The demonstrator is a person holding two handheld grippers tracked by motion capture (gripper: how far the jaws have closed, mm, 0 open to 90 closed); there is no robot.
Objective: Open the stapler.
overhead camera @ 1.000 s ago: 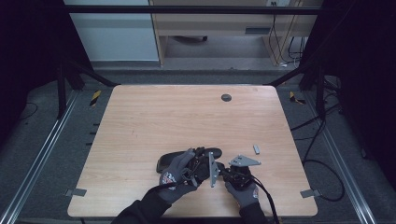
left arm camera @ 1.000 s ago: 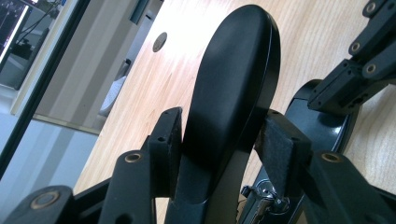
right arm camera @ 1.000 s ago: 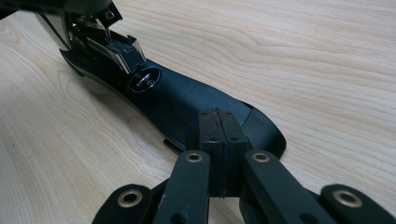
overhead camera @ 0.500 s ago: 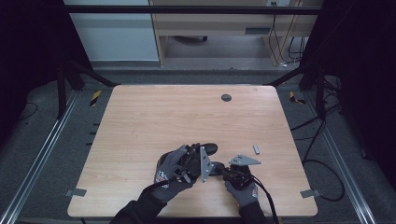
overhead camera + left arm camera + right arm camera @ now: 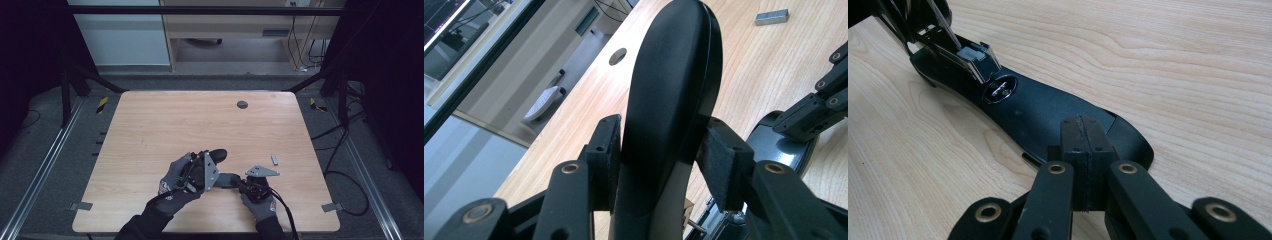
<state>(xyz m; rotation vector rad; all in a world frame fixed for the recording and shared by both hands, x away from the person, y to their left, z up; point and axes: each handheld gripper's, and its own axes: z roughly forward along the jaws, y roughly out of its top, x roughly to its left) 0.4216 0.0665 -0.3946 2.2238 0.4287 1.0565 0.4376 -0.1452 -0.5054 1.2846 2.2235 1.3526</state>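
A black stapler lies opened near the table's front edge. My left gripper (image 5: 209, 160) is shut on its top arm (image 5: 218, 154), which stands raised and tilted; in the left gripper view both pads clamp the sides of the top arm (image 5: 674, 75), with my left gripper (image 5: 664, 145) around it. The stapler's base (image 5: 227, 179) stays flat on the wood. My right gripper (image 5: 236, 182) is shut, and in the right gripper view my right gripper (image 5: 1087, 135) rests its joined pads on the rear of the base (image 5: 1038, 110). The metal magazine (image 5: 973, 55) hangs above the base's front.
A small grey metal strip (image 5: 274, 159) lies on the table to the right of my hands and appears as the strip (image 5: 771, 17) in the left gripper view. A round cable hole (image 5: 242, 104) sits near the far edge. The table's front edge (image 5: 210, 231) is close to my wrists.
My left gripper has risen and drawn left with the stapler's top arm, swinging it up off the base. The right gripper has stayed on the base.
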